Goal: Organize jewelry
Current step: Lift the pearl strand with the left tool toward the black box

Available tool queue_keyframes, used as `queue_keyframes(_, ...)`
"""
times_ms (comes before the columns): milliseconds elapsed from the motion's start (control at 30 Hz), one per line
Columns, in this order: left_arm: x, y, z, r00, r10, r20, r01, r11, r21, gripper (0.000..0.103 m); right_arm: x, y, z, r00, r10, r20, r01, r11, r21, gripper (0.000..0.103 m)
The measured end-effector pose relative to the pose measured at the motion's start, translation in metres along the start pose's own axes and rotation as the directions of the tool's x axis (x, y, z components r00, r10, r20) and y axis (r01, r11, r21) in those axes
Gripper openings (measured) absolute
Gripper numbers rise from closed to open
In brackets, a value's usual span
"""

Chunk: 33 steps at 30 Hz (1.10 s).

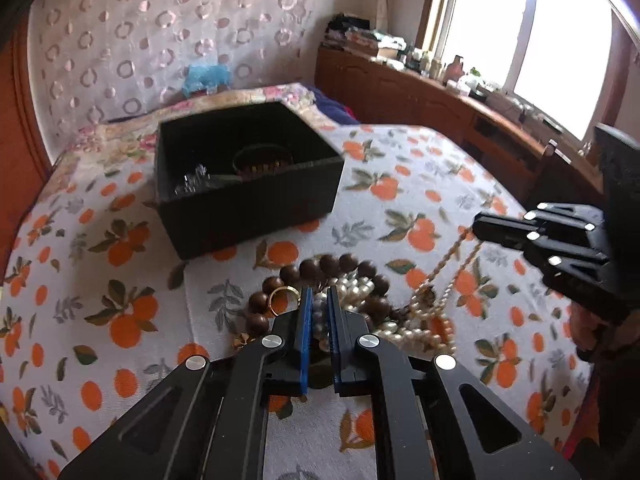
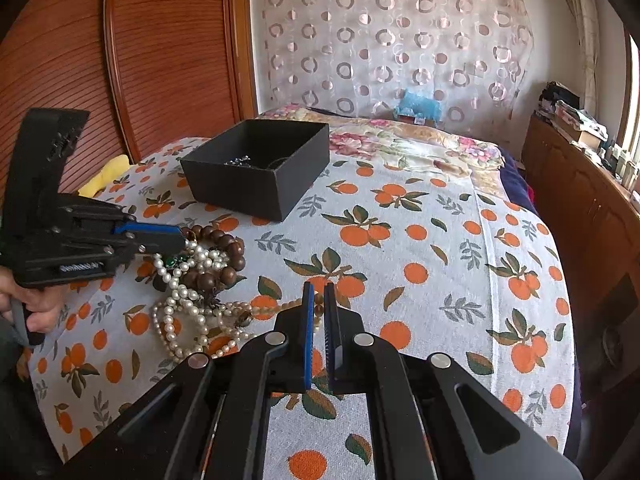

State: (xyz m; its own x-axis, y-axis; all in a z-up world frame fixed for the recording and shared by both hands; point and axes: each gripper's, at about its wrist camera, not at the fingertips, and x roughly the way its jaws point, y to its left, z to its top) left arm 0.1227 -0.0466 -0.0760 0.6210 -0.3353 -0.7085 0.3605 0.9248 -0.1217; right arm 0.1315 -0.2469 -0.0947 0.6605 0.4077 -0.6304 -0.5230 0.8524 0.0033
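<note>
so you're working over a bed (image 2: 420,240) spread with an orange-print cloth, a patterned curtain (image 2: 380,40) hanging behind it and a wooden cabinet (image 1: 420,92) sitting under the window. your left gripper (image 1: 319,300) is pinching a strand in the jewelry pile (image 1: 360,300), while the black box (image 1: 244,176) is sitting just beyond. your right gripper (image 2: 319,296) is pressing together on a beaded chain (image 1: 448,264) stretching from the pile.

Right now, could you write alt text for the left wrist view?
A shut left tool pinches a pearl strand in a tangled pile of necklaces on an orange-print cloth. A black box sits behind; the right tool holds a gold chain.
</note>
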Motion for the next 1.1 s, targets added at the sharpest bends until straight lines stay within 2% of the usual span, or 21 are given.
queue_keyframes(233,-0.041,-0.005,0.012,0.995,0.013,0.098,-0.014,1.000,0.013,0.006,-0.008,0.006,0.011,1.000,0.003,0.028,-0.003,1.000,-0.011,0.005)
queue_keyframes(500,-0.081,-0.006,0.034,0.982,0.029,0.187,-0.034,0.999,0.027,0.006,-0.026,0.017,0.037,0.996,0.015,0.090,-0.012,1.000,-0.029,0.005)
queue_keyframes(900,-0.131,-0.015,0.065,0.954,0.035,0.298,-0.057,0.996,0.066,0.006,-0.077,0.034,0.092,0.974,0.032,0.226,-0.016,0.997,-0.071,0.005)
queue_keyframes(1100,-0.145,-0.016,0.084,0.940,0.026,0.339,-0.060,0.994,0.091,0.007,-0.090,0.035,0.114,0.964,0.043,0.262,-0.021,0.996,-0.087,0.005)
